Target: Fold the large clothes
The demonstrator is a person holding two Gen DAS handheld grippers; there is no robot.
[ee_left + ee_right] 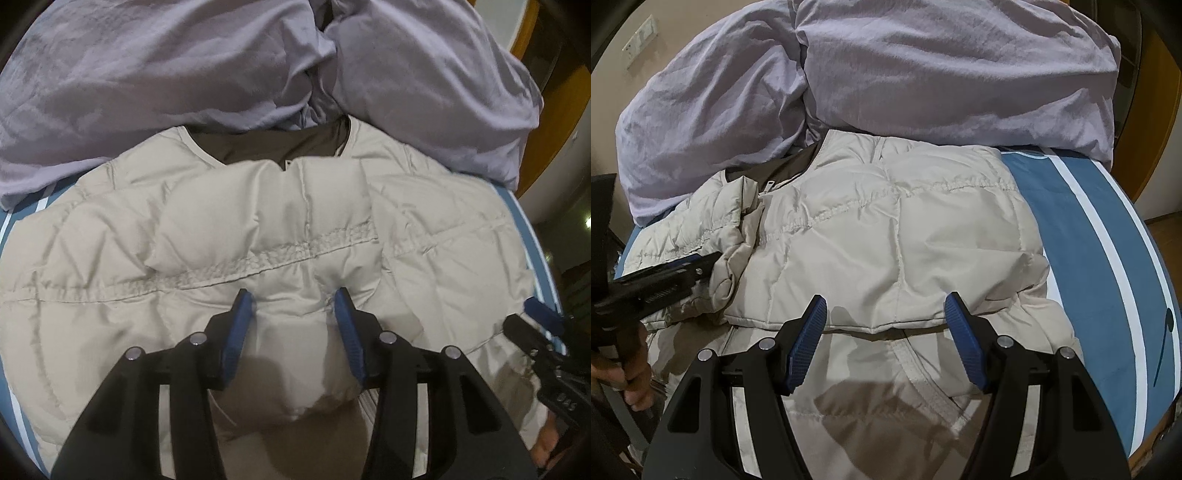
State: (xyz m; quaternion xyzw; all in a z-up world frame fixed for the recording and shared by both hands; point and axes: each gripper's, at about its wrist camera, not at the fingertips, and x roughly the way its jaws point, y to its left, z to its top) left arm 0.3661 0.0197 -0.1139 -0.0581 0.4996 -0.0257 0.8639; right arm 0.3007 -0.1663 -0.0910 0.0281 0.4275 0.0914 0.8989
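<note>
A beige quilted puffer jacket point(258, 229) lies on the bed with one side folded over its middle, and its brown lining shows at the collar point(273, 144). My left gripper point(293, 295) points down onto the folded part. Its jaws stand apart with a soft bulge of jacket point(295, 332) between the blue pads, and they do not clamp it. In the right wrist view the jacket point(886, 229) has a crumpled sleeve point(731, 221) at the left, where the left gripper point(705, 260) reaches in. My right gripper point(886, 299) hovers open over the jacket's near folded edge with nothing in it. It also shows at the edge of the left wrist view as the right gripper point(539, 317).
A rumpled lilac duvet point(923, 74) is heaped against the jacket's far side. The blue bed sheet with white stripes point(1089, 240) lies bare to the right of the jacket. A hand point(635, 387) holds the left gripper's handle. A wooden frame point(528, 29) stands at the far right.
</note>
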